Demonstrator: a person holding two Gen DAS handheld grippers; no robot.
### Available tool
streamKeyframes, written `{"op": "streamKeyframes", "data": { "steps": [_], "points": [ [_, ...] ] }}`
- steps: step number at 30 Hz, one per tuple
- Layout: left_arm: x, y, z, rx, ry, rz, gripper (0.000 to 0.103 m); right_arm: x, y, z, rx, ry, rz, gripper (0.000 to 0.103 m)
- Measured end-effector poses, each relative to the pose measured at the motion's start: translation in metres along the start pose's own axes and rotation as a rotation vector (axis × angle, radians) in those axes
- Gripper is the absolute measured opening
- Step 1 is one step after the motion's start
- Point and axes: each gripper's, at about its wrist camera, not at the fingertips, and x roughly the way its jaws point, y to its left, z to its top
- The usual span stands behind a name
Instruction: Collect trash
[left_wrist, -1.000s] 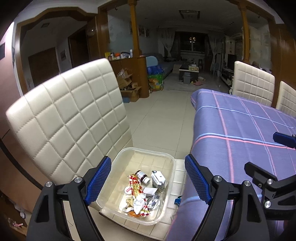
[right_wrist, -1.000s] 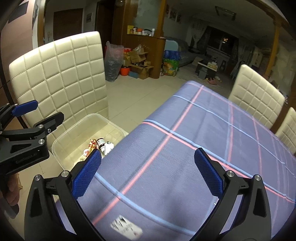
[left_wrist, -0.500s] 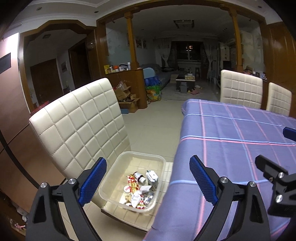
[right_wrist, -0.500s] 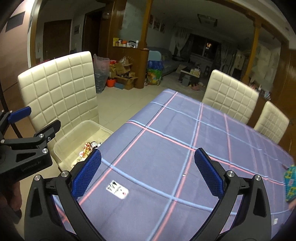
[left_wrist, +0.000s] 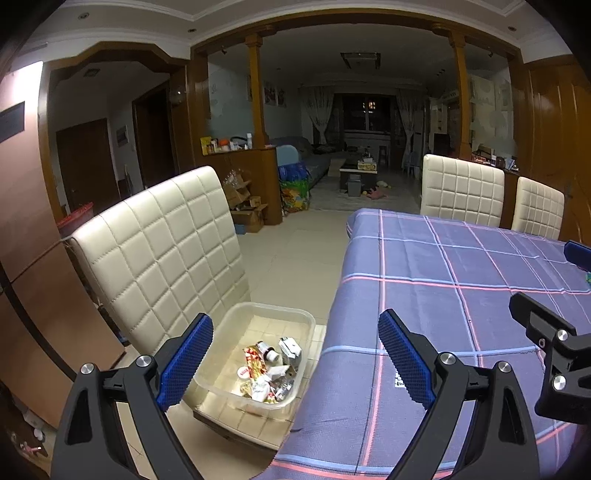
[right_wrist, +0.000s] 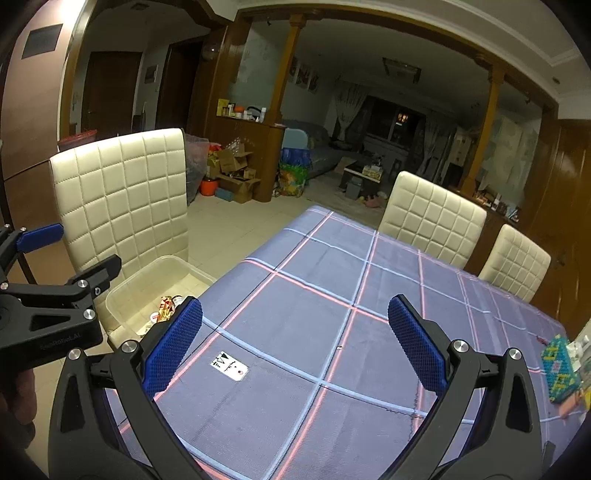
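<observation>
Between pickups: your left gripper (left_wrist: 295, 363) and right gripper (right_wrist: 295, 341) stood spread, empty; next, the paper tag (right_wrist: 229, 369).

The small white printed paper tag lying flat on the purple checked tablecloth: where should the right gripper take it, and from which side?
The small white printed paper tag lies flat, offering no raised part. I would probably bring the open right gripper down from above, straddling its short width, fingers pinching the two long edges. It sits left of centre between the jaws, so shift leftward first.
</observation>
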Motion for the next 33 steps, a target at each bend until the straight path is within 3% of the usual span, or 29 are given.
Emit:
{"op": "streamKeyframes", "data": {
  "steps": [4, 22, 33],
  "points": [
    [-0.007, 0.001, 0.001, -0.006, -0.013, -0.009, 0.089, -0.007, -0.002, 0.000, 0.012, 0.009, 0.029, 0.099],
    [-0.018, -0.012, 0.003, 0.011, -0.043, -0.040, 0.089, -0.022, -0.013, -0.006, 0.025, -0.019, -0.019, 0.099],
    [-0.024, -0.024, 0.001, 0.060, -0.083, -0.021, 0.089, -0.018, -0.021, -0.006, 0.059, 0.003, 0.021, 0.099]
  ]
}}
